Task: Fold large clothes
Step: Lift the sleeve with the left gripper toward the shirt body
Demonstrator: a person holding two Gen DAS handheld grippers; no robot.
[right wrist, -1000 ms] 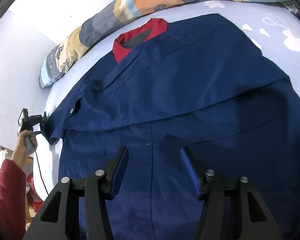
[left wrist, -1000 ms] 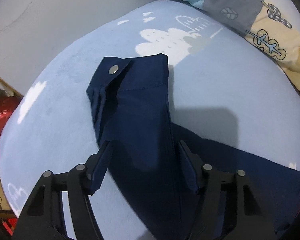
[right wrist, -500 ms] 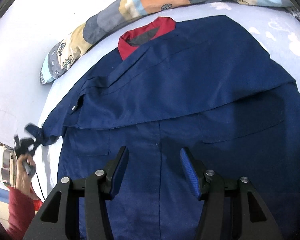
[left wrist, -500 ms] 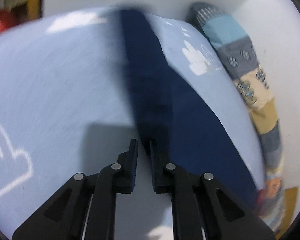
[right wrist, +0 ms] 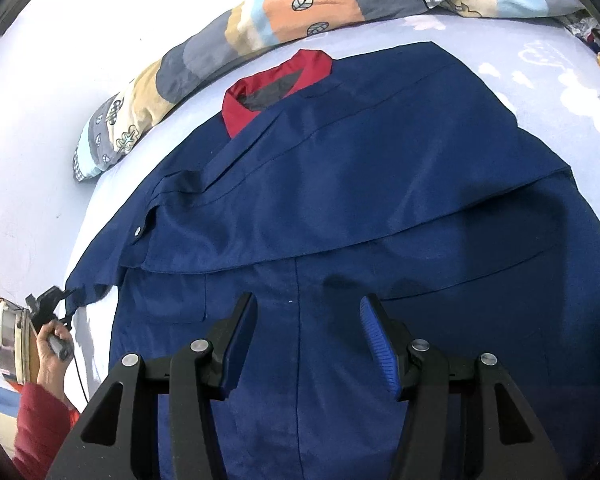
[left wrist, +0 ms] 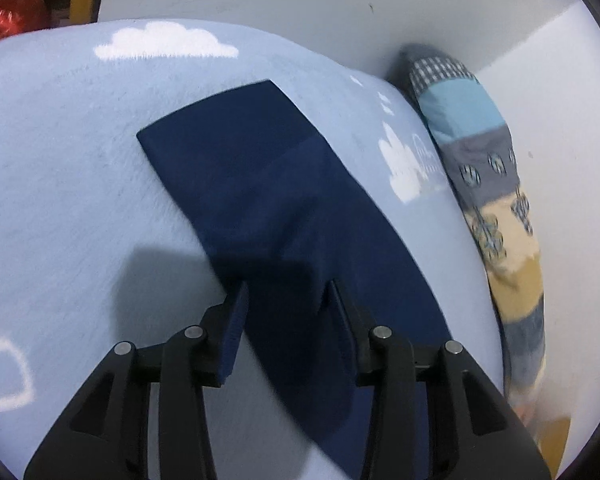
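A large navy jacket (right wrist: pixel 360 208) with a red collar (right wrist: pixel 276 84) lies spread on a light-blue bed. One sleeve is folded across its chest. The other sleeve (left wrist: pixel 260 192) stretches flat on the bedspread in the left wrist view, cuff end away from me. My left gripper (left wrist: pixel 286 300) is open, its fingers standing either side of that sleeve, just above it. It also shows small in the right wrist view (right wrist: pixel 46 306), at the sleeve's end. My right gripper (right wrist: pixel 308 332) is open and empty above the jacket's lower front.
The bedspread (left wrist: pixel 60 200) is light blue with white clouds. A patchwork quilt roll (right wrist: pixel 260 24) lies along the wall behind the jacket and shows in the left wrist view (left wrist: pixel 488 184). Red and yellow clutter (left wrist: pixel 16 20) sits beyond the bed's edge.
The left gripper shut on the sleeve, pulled it out straight, then opened; the sleeve now lies flat. The right gripper stayed open above the jacket.
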